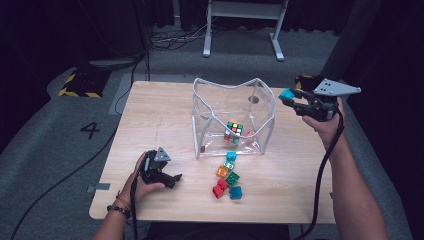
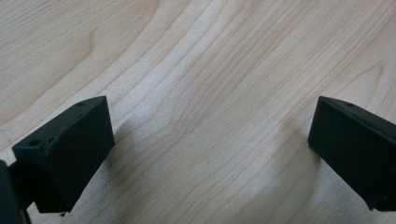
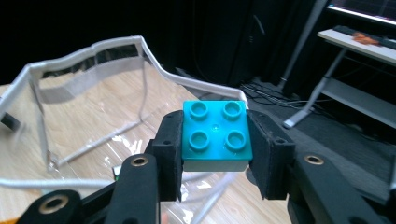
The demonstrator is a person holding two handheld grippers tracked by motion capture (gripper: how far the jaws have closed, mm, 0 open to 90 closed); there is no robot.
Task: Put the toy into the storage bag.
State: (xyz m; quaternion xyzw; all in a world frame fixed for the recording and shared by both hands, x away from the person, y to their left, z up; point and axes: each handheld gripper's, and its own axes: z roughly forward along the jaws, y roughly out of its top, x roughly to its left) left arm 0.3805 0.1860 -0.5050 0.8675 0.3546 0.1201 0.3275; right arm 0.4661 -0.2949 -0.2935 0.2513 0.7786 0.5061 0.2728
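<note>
1. Dark carpet and black curtains surround a light wooden table (image 1: 165, 125), with a white metal stand on the floor beyond its far edge.
2. Near the middle of the table stands a clear plastic bag (image 1: 210, 107) with white piping along its edges, its mouth open upward and its rim sagging in waves.
3. Inside the bag, on its floor, lies a colour puzzle cube (image 1: 234, 128).
4. Just in front of the bag, on the bare wood, a cluster of loose toy bricks (image 1: 228, 176) lies close together: blue, clear, orange, green, red and another blue.
5. The right gripper (image 1: 289, 96) is held up in the air beside the bag's right wall, at about the height of its rim, jaws pointing toward the bag.
6. Its jaws are clamped on a teal brick (image 3: 215, 135), one pad pressed against each side; in the right gripper view the brick's four studs face up and its underside is pale.
7. In that same view the bag's rim lies just beyond and below the brick.
8. The left gripper (image 1: 175, 181) rests low near the table's front left, well apart from the bricks and the bag.
9. Its jaws stand wide apart with nothing between them; the left gripper view shows bare wood grain under the two black fingers (image 2: 65, 154).
</note>
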